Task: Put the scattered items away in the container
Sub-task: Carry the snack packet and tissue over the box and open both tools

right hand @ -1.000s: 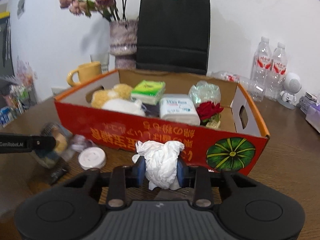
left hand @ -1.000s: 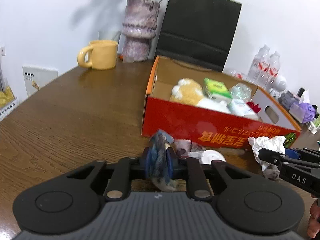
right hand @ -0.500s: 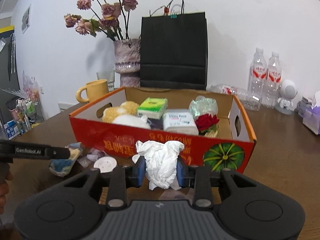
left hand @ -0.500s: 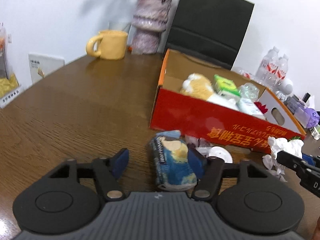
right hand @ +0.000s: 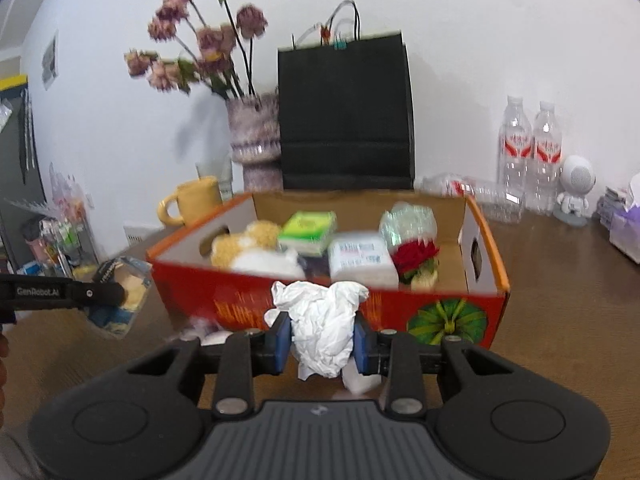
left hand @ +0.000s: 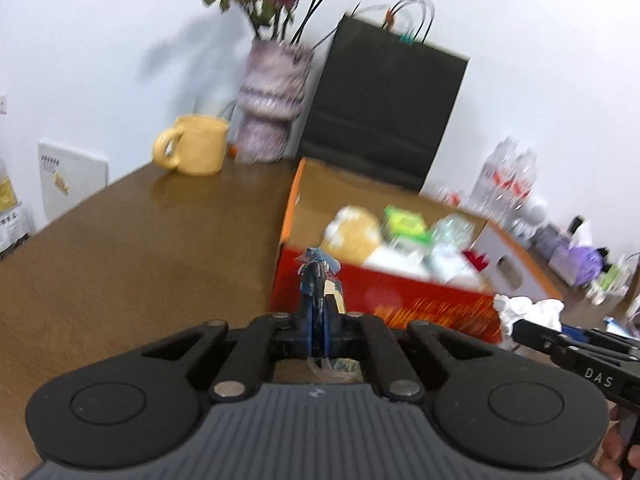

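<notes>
Box [right hand: 460,316] lies directly ahead of both tools, its long red wall facing them: right hand-held gripper [right hand: 322,344], clamped on crumpled tissue [right hand: 320,320], sits nearer than left hand-held gripper [left hand: 317,320], pinching snack packet [left hand: 318,280].
</notes>
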